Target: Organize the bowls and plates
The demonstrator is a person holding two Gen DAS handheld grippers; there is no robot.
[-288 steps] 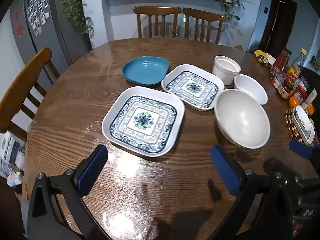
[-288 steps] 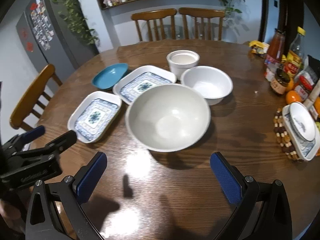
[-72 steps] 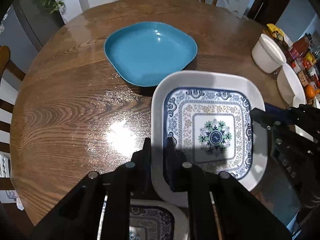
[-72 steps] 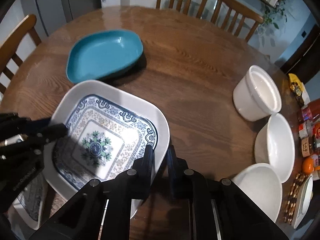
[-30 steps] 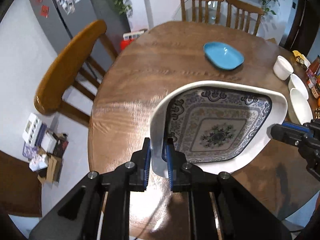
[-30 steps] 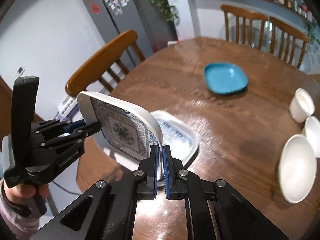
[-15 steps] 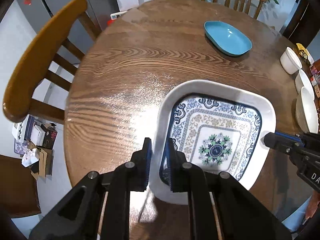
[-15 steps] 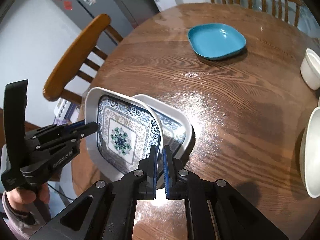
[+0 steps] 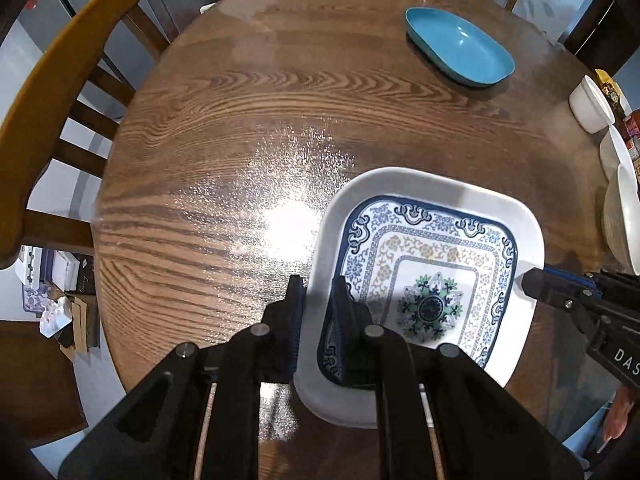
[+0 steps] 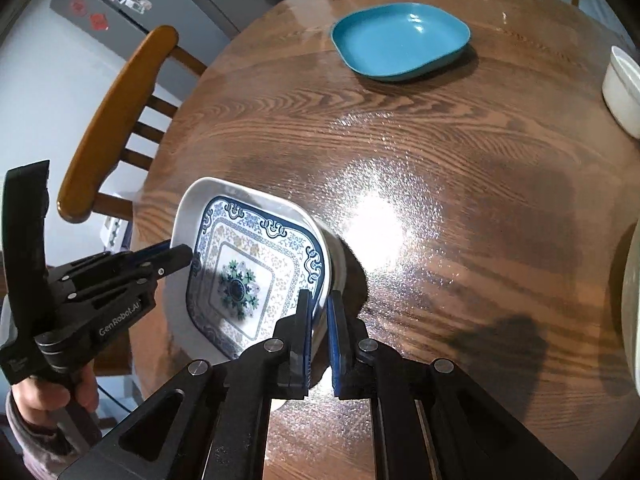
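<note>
A white square plate with a blue floral pattern (image 9: 432, 264) lies low at the near left part of the round wooden table (image 9: 248, 128). My left gripper (image 9: 318, 312) is shut on its left rim. My right gripper (image 10: 319, 320) is shut on its right rim, and the plate shows in the right wrist view (image 10: 248, 272). The second patterned plate lies under it, only a sliver showing (image 10: 340, 260). A teal plate (image 9: 460, 46) sits at the far side, also in the right wrist view (image 10: 400, 40).
A white cup (image 9: 590, 106) and white bowls (image 9: 622, 216) stand at the table's right edge. A wooden chair (image 9: 52, 92) stands left of the table, with more chairs at the far side. Boxes and paper lie on the floor (image 9: 56, 280) at the left.
Both grippers have lowered the patterned plate from a tilted, raised position to lie flat over the other patterned plate near the table's left front edge.
</note>
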